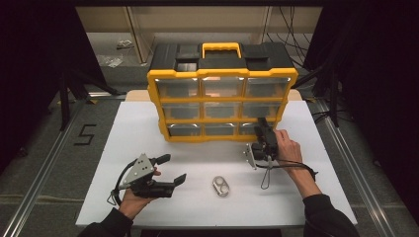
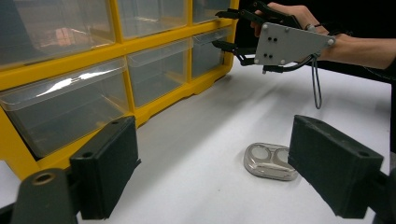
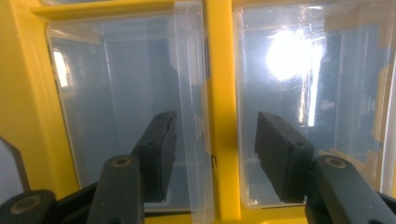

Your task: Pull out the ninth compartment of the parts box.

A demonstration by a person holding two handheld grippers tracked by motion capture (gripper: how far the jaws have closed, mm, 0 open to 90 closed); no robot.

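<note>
A yellow and black organizer (image 1: 222, 74) with clear drawers stands at the back of the white table (image 1: 148, 128). My right gripper (image 1: 262, 124), turned on its side, points at the bottom right drawer (image 1: 249, 129). It is open, and in the right gripper view its jaws (image 3: 224, 154) stand either side of a yellow divider (image 3: 219, 70) and a clear drawer lip (image 3: 191, 93). My left gripper (image 1: 174, 168) is open and holds nothing, low at the front left. A small shiny metal piece (image 1: 221, 186) lies on the table ahead of the left gripper (image 2: 219, 163).
In the left gripper view the organizer (image 2: 70, 65) fills the left side, the metal piece (image 2: 271, 161) lies near the right jaw, and the right gripper (image 2: 219, 29) is far off at the drawers. A black floor mat with metal rails (image 1: 44, 168) surrounds the table.
</note>
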